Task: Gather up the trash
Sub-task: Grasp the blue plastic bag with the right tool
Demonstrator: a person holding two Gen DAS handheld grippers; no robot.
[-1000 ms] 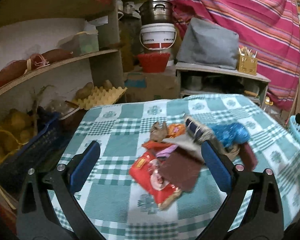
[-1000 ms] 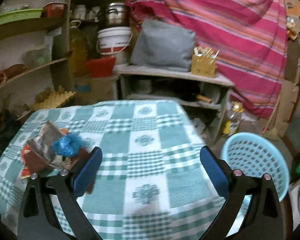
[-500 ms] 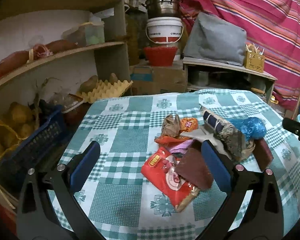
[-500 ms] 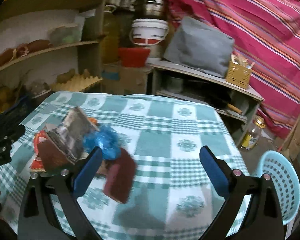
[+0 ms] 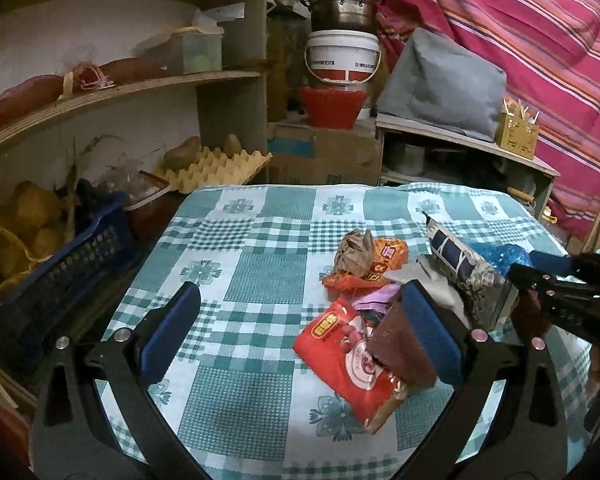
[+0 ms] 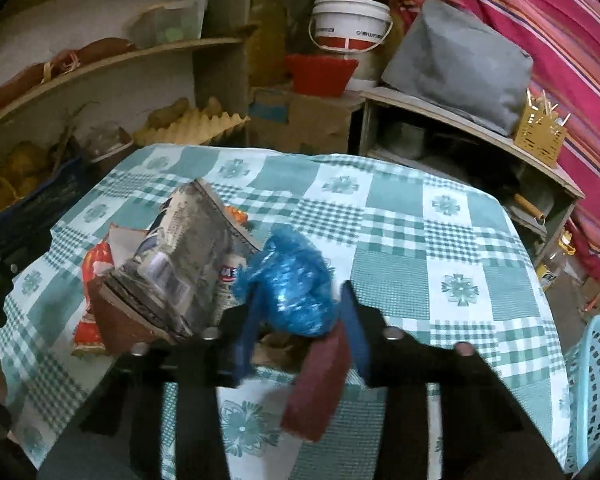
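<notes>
Right gripper (image 6: 300,320) clenched on the crinkled blue plastic bag (image 6: 290,284), centre frame, atop the trash heap. Left gripper (image 5: 296,324) spread wide, empty, over a glossy red snack wrapper (image 5: 340,364). Bench (image 6: 400,240) wears teal checked cloth. Perforated pale-blue basket (image 6: 596,384) at lower right edge.
</notes>
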